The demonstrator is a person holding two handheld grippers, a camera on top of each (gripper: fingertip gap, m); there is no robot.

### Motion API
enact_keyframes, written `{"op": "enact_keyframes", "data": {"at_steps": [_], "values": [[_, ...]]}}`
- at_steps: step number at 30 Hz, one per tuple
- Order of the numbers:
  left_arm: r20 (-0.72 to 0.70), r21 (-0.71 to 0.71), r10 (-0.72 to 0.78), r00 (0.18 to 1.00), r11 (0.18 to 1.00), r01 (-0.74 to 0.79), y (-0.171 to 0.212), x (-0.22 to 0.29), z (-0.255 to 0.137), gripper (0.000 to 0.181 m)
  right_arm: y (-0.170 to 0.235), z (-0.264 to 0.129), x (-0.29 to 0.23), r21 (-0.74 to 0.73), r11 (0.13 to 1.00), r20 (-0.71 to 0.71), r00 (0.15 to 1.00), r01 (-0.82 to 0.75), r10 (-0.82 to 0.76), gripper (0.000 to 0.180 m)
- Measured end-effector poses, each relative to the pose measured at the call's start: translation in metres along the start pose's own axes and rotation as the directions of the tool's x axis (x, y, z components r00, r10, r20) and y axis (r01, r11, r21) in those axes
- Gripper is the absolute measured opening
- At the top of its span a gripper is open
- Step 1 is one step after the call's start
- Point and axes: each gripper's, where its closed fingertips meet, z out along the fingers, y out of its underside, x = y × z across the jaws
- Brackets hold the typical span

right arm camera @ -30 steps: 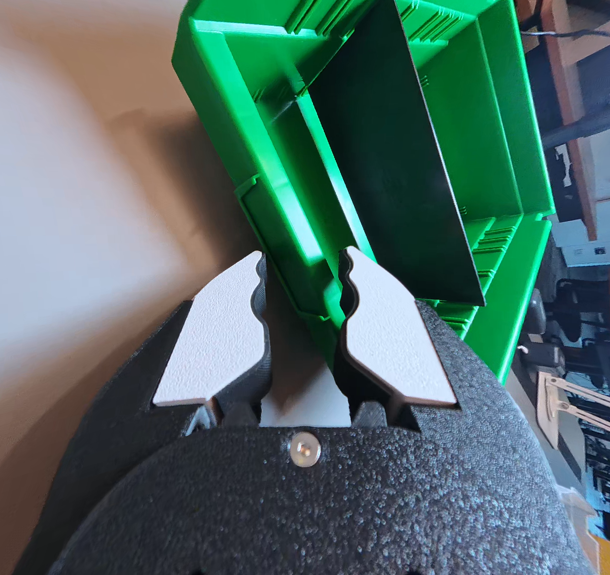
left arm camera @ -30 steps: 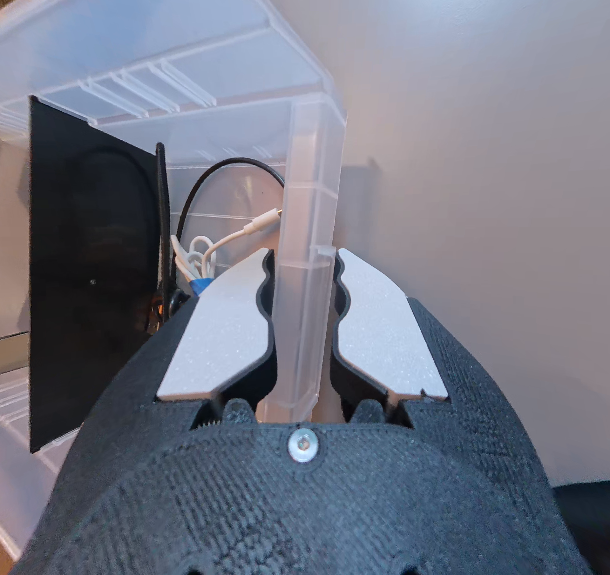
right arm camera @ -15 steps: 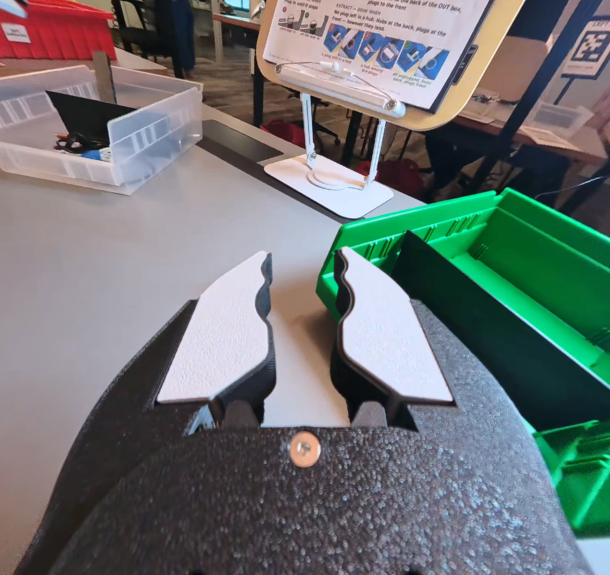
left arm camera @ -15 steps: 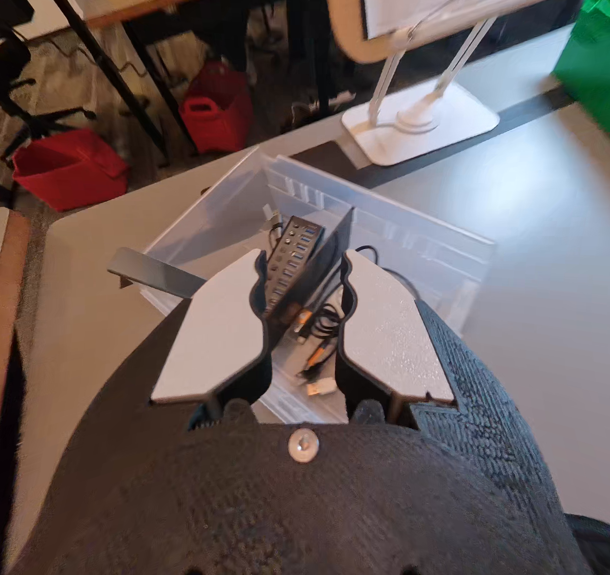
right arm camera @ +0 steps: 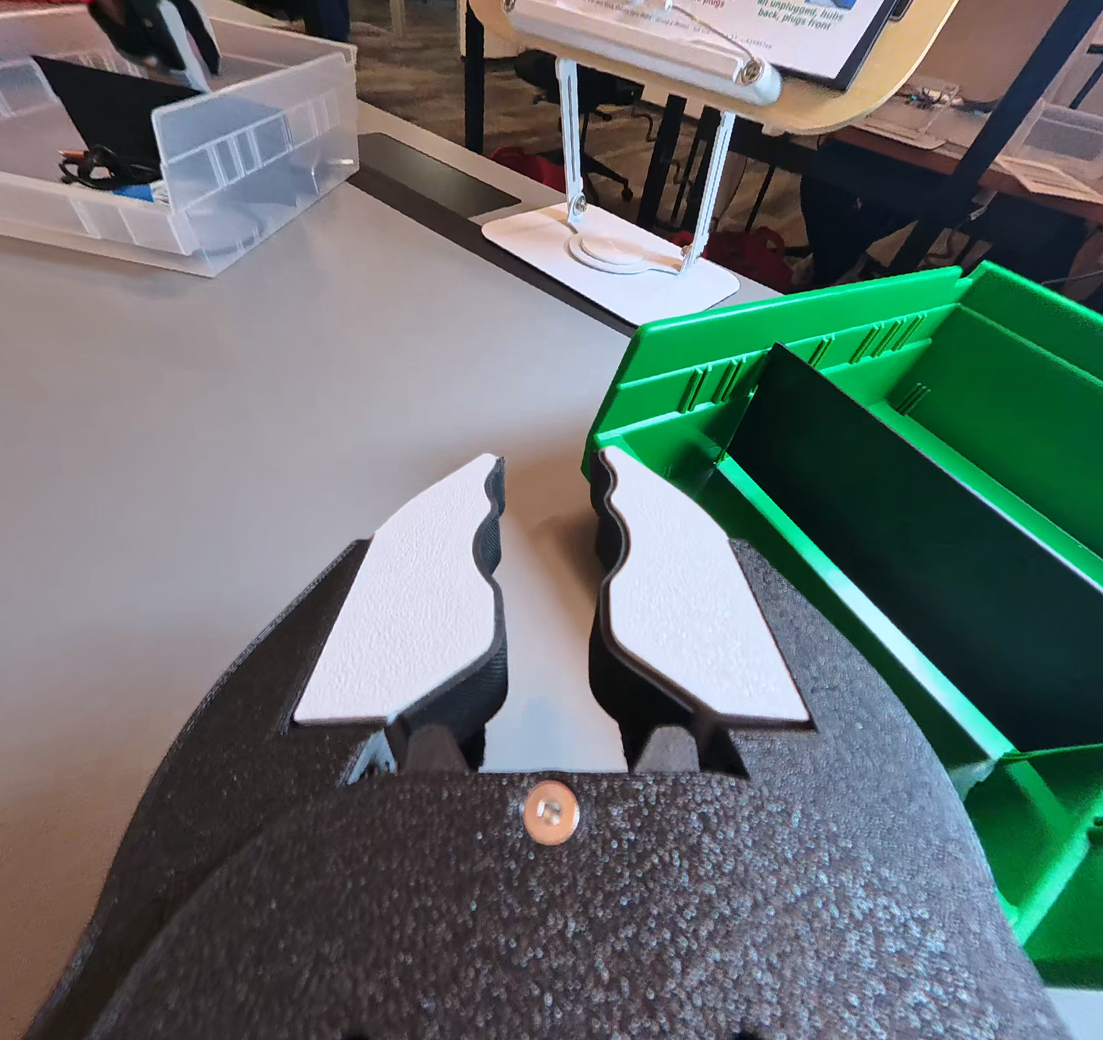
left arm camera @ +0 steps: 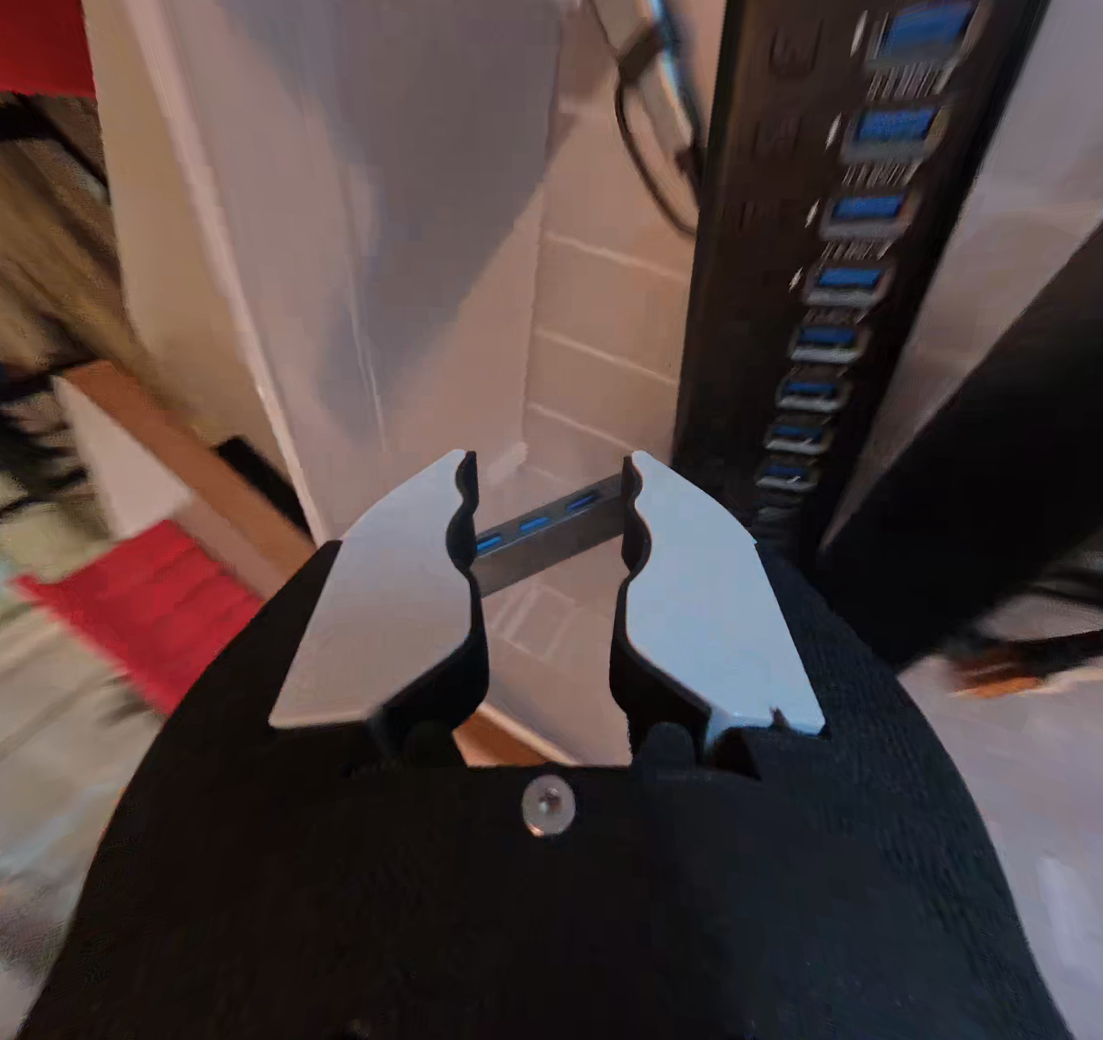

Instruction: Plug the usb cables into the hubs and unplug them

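With left tongs (left arm camera: pixel 549 504) spread, the small grey hub (left arm camera: pixel 546 534) lies crosswise just beyond their tips.
Its long axis spans the gap, beside the tall black hub (left arm camera: pixel 835 271); right tongs (right arm camera: pixel 549 486), spread and empty, sit far off by the green bin (right arm camera: pixel 776 319).

Grey table (right arm camera: pixel 239 415) carries clear bin (right arm camera: pixel 250 146), green bin (right arm camera: pixel 746 367), white stand base (right arm camera: pixel 615 265).
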Motion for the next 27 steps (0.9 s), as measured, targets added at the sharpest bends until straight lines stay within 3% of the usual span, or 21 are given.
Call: {"op": "enact_keyframes", "data": {"at_steps": [1, 4, 6, 10, 18, 22, 27], "values": [[0.048, -0.090, 0.113, 0.992, 0.990, -0.108, 0.007, -0.005, 0.005, 0.047, 0.002, 0.001, 0.000, -0.007, 1.000, 0.004, 1.000, 0.003, -0.003, 0.028], [0.087, -0.263, 0.442, 0.893, 0.875, -0.407, 0.013, -0.013, 0.010, 0.045, 0.007, 0.002, -0.002, -0.020, 1.000, 0.021, 1.000, 0.021, -0.020, 0.026], [0.052, -0.310, 0.565, 0.824, 0.793, -0.524, 0.011, -0.013, 0.008, 0.044, 0.011, 0.004, -0.003, -0.035, 0.999, 0.032, 0.999, 0.019, -0.018, 0.026], [-0.026, -0.351, 0.578, 0.816, 0.759, -0.548, 0.014, -0.021, 0.004, 0.043, 0.011, 0.006, -0.009, -0.042, 0.998, 0.082, 0.996, -0.035, 0.038, 0.026], [-0.250, -0.468, 0.507, 0.825, 0.682, -0.561, 0.050, -0.018, 0.004, 0.060, 0.012, 0.004, -0.007, -0.044, 0.997, 0.091, 0.993, -0.065, 0.069, 0.025], [-0.288, -0.481, 0.480, 0.828, 0.676, -0.559, 0.058, -0.011, 0.023, 0.044, 0.014, 0.004, -0.006, -0.052, 0.997, 0.086, 0.994, -0.061, 0.065, 0.025], [-0.301, -0.502, 0.609, 0.734, 0.553, -0.665, 0.063, -0.010, 0.024, 0.016, 0.014, 0.003, -0.004, -0.051, 0.995, 0.090, 0.992, -0.089, 0.093, 0.024]]}}
